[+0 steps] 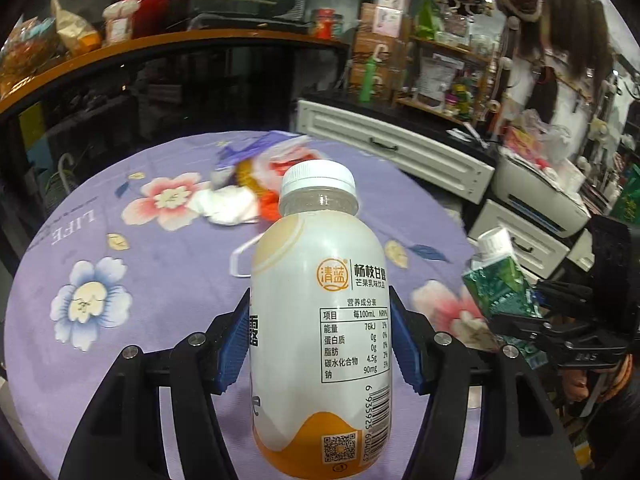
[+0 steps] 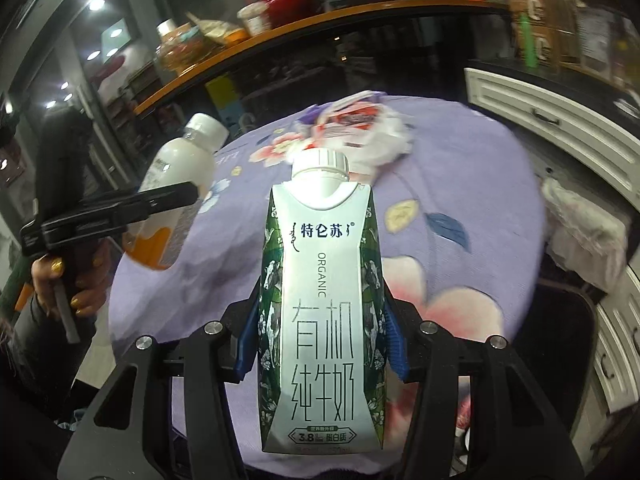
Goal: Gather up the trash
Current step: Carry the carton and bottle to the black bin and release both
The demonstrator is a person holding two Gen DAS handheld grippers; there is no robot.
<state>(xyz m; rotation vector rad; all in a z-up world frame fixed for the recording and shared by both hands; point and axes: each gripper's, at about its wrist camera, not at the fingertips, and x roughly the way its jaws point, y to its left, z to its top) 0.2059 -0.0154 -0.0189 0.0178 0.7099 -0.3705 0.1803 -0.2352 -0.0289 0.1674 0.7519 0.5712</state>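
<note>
Your left gripper [image 1: 320, 340] is clamped on the mango drink bottle [image 1: 320, 320] at frame centre, your right gripper [image 2: 320, 336] is clamped on the organic milk carton [image 2: 322, 300], both above the floral tablecloth [image 1: 160, 264], with crumpled wrappers [image 1: 248, 184] at its far edge.

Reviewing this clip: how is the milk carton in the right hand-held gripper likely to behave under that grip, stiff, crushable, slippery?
The milk carton is clamped at its side panels by the right hand-held gripper; being paperboard, it would probably dent under hard squeezing. Its glossy print suggests some slipperiness. Capped and tapered upward, it may slide if loosened.
</note>
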